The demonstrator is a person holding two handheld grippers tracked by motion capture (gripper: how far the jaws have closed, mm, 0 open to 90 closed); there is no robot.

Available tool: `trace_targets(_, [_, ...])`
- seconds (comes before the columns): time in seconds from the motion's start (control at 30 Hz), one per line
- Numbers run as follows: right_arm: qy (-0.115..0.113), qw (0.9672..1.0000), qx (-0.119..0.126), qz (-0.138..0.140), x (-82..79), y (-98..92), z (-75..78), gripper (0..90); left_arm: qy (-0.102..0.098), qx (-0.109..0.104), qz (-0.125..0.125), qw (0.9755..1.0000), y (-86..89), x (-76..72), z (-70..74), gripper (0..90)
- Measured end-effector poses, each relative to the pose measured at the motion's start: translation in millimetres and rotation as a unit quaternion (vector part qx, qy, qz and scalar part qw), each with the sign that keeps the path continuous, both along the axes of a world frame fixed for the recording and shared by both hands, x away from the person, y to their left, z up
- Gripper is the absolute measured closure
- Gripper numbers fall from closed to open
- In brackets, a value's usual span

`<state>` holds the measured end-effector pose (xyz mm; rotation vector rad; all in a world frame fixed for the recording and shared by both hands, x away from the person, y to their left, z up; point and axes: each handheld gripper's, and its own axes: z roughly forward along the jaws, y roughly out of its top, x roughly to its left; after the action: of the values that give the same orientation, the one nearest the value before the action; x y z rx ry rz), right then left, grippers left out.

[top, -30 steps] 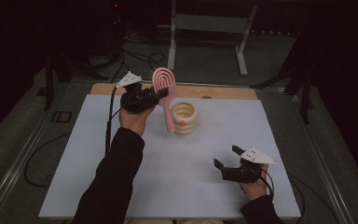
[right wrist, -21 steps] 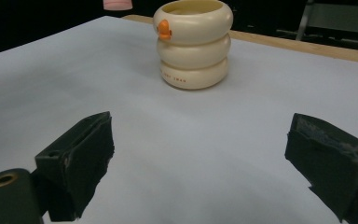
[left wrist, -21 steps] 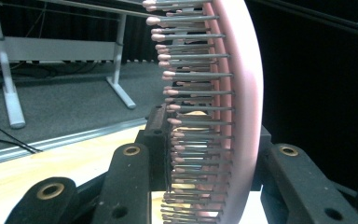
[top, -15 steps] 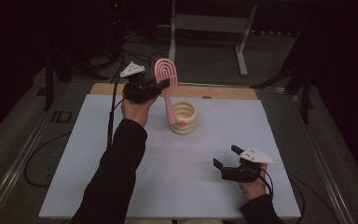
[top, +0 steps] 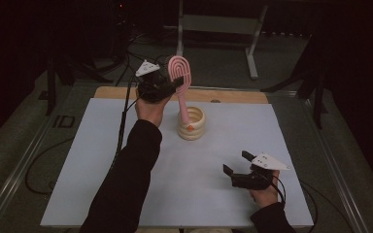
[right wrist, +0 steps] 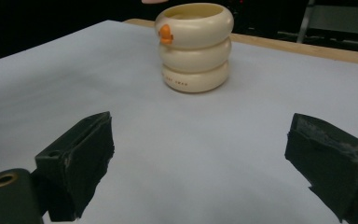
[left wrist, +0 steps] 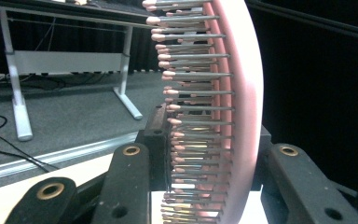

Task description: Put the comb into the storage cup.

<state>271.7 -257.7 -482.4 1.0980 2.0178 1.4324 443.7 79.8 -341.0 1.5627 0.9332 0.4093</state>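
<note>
White table cover (top: 126, 194) spans most of the high view. Cream ribbed cup (top: 191, 123) with an orange mark sits upright near the far middle. Pink hairbrush (top: 180, 80) is held above the cup, head up, handle end at the cup's rim, maybe inside, can't tell. Left gripper (top: 167, 85) clamped on brush head. Right gripper (top: 235, 162) at near right, jaws apart, nothing between, well away from cup.

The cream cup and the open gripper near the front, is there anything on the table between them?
No. In the right gripper view, only bare white tabletop lies between the right gripper and the cream cup.
</note>
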Motion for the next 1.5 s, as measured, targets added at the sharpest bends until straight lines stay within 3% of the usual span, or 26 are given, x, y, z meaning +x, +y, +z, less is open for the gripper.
trace_targets(0.27, [0.0,1.0,0.003,-0.001,-0.7,-2.2,0.3,7.8,0.004,0.0,0.016,0.9999,-10.1,8.8,-12.9,65.3])
trace_targets(0.6, [-0.002,1.0,0.005,0.0,-1.4,-2.3,0.5,7.8,0.017,-0.016,0.024,0.9994,-26.2,16.6,-30.0,65.3])
trace_targets(1.13, [-0.001,1.0,0.008,-0.001,-2.4,-3.8,0.9,7.8,0.026,-0.005,0.03,0.9992,-44.9,19.0,-51.3,65.2])
trace_targets(1.17, [-0.001,1.0,0.008,-0.001,-2.4,-3.8,0.9,7.8,0.026,0.009,0.032,0.9991,-49.4,18.2,-54.3,65.2])
trace_targets(1.5, [-0.003,1.0,0.007,0.001,-3.3,-3.0,1.5,7.9,0.038,0.016,0.034,0.9986,-54.8,17.6,-70.1,65.1])
